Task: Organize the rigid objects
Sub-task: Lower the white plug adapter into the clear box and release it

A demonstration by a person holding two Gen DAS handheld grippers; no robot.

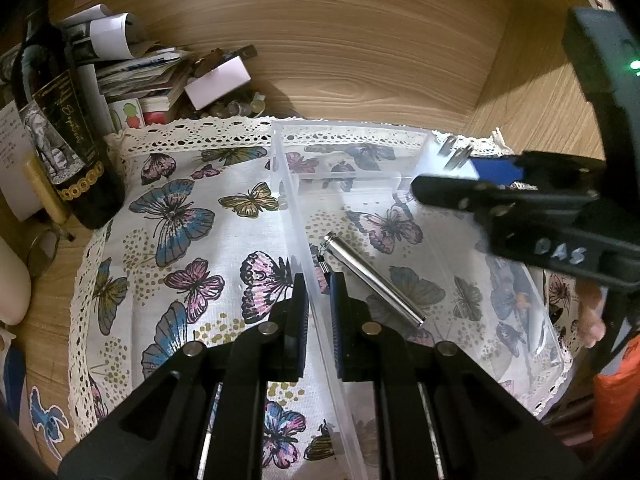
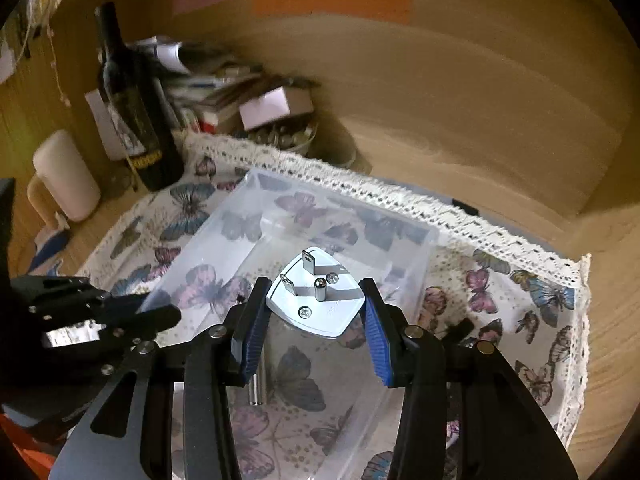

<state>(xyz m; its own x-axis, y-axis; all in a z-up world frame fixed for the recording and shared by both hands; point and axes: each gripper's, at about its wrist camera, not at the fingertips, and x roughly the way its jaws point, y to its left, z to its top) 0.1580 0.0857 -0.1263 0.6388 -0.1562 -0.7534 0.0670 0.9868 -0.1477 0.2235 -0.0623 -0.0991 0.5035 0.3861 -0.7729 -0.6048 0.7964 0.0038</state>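
A clear plastic bin [image 1: 288, 192] stands on a butterfly-print cloth [image 1: 180, 216]. A silver metal tube [image 1: 376, 280] lies inside the bin. My left gripper [image 1: 319, 288] is shut on the bin's left wall. My right gripper [image 2: 312, 304] is shut on a white plug adapter [image 2: 316, 300] with metal prongs and holds it over the bin [image 2: 434, 236]. From the left wrist view the right gripper [image 1: 448, 176] hangs over the bin's far right corner, the adapter's prongs [image 1: 454, 152] showing. The tube's end [image 2: 258, 388] shows below the right gripper. The left gripper [image 2: 160, 314] is at the left.
A dark wine bottle [image 1: 76, 148] stands left of the cloth beside a cream candle [image 2: 66, 176]. A pile of papers, boxes and small items [image 1: 160, 80] sits at the back left. Wooden walls [image 1: 360, 60] close in the back and right. Glasses [image 1: 44, 248] lie at the left.
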